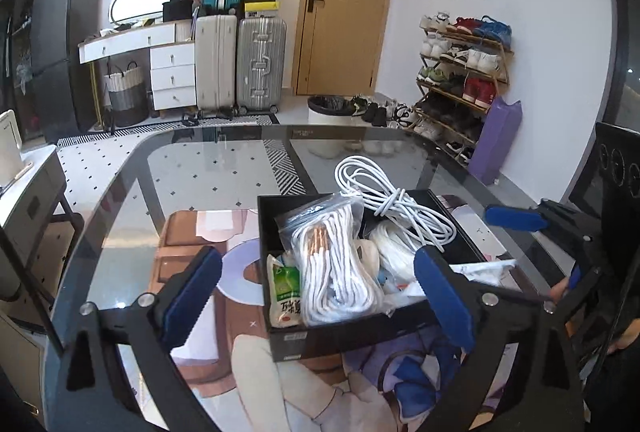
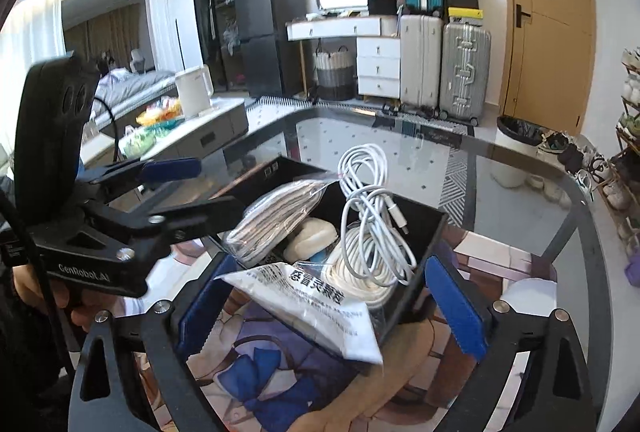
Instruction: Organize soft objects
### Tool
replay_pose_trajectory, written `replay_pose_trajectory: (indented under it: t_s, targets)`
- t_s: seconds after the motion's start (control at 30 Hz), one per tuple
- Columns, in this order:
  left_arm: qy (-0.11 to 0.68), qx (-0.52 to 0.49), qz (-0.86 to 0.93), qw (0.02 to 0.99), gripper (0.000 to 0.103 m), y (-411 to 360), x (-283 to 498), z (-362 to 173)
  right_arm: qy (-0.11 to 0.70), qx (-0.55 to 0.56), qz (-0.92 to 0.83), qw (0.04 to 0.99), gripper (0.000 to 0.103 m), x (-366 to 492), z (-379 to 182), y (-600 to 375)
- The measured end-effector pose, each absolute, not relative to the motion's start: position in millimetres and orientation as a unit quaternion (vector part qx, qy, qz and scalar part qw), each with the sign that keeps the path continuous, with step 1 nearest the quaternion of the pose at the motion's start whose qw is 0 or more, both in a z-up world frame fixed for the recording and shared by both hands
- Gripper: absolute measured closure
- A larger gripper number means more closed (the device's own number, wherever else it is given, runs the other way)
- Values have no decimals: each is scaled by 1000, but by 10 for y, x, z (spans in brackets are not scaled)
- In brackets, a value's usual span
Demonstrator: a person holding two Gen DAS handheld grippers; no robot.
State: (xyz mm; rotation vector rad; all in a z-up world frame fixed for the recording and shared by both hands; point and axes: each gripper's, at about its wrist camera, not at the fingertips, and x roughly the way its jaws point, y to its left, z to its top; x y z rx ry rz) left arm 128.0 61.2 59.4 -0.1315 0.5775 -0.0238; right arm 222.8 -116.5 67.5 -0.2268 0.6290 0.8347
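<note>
Presently we hover both grippers, left (image 1: 316, 296) and right (image 2: 332, 306), jaws spread and empty, over the black box (image 1: 360, 332); we should lower squarely toward the white packet (image 2: 316, 300) at six o'clock.

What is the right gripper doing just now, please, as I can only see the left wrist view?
Observer: The right gripper is open, with its fingers spread wide on either side of the near corner of the black box.
Operator: Thank you. Is anything lying between its fingers?
Observer: Yes, a white printed packet is draped over that corner of the box. It lies loose, and the fingers stand too wide apart to be clamping it.
</note>
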Motion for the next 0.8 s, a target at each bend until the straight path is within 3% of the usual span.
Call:
replay_pose_trajectory:
  t_s: [0.1, 0.8]
  targets:
    - [273, -57, -3, 960, 0, 645, 1183, 590, 283, -94, 398, 867, 1, 2132, 739, -1282]
    - [243, -51, 43, 968, 0, 678, 875, 383, 233, -66, 391, 888, 1, 1672, 653, -1583]
